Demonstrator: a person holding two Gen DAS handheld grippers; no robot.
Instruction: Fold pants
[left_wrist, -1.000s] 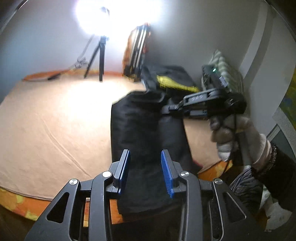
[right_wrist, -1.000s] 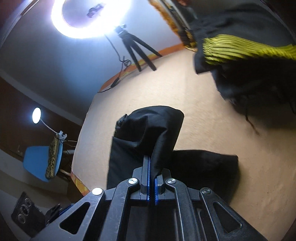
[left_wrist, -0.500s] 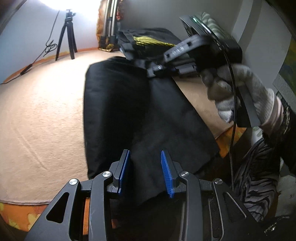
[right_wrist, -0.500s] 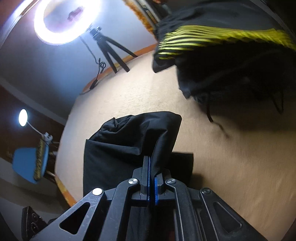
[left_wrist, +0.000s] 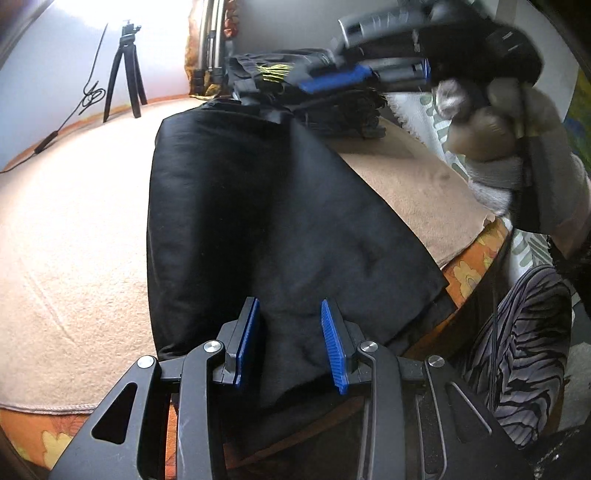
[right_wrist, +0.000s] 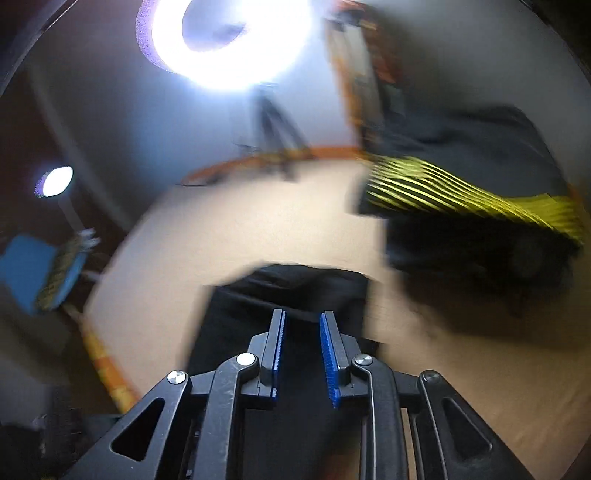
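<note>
**On the beige surface: pants laid flat, both tools released**

On the beige blanket (left_wrist: 74, 229), the black pants (left_wrist: 258, 206) lie lengthwise, with the near end hanging over the front edge. The left gripper (left_wrist: 291, 343) hovers above that near end with its jaws spread, gripping nothing. The right gripper (right_wrist: 301, 354) is held above the far end of the pants (right_wrist: 295, 291), jaws parted and empty; its view is motion-blurred. A pile of dark clothes with a yellow-striped band (right_wrist: 461, 192) sits just beyond the pants. A ring light (right_wrist: 225, 40) shines at the back.

Black pants (left_wrist: 258, 221) beneath gaping left hand-held gripper (left_wrist: 290, 343)
</note>
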